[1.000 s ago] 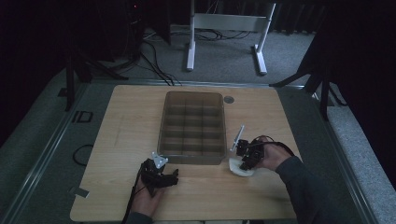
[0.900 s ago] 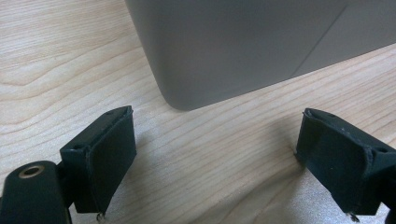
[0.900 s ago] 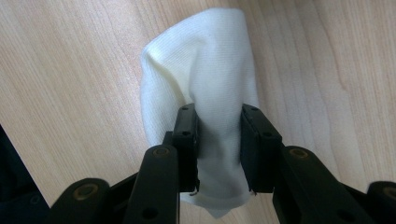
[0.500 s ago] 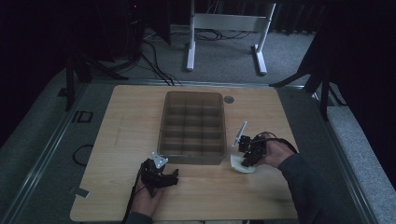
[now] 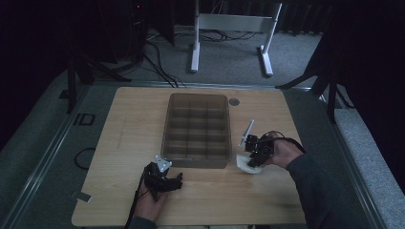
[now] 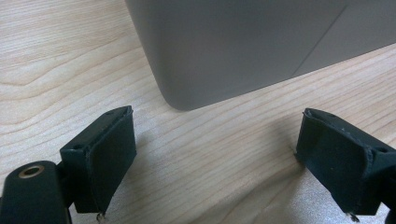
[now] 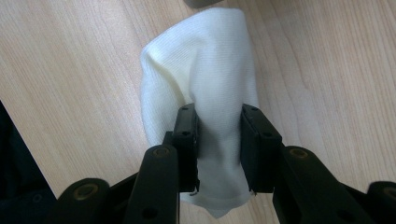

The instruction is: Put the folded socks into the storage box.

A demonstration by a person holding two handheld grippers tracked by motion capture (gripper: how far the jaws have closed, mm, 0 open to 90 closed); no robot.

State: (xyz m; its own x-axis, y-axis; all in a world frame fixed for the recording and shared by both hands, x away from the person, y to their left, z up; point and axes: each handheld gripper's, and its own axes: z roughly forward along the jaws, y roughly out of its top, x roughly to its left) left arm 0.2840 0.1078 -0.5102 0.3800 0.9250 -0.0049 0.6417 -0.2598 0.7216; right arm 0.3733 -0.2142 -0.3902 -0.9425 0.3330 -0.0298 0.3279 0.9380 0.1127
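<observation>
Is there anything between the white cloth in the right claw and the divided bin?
Nothing visible. The right claw, shut on the white cloth, sits beside the bin's near right corner, with bare table between.

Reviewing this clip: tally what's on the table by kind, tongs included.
Divided bin: 1
White cloth: 1
Tongs: 2, left tongs open, right tongs shut on the cloth
Small grey disc: 1
Total: 5
</observation>
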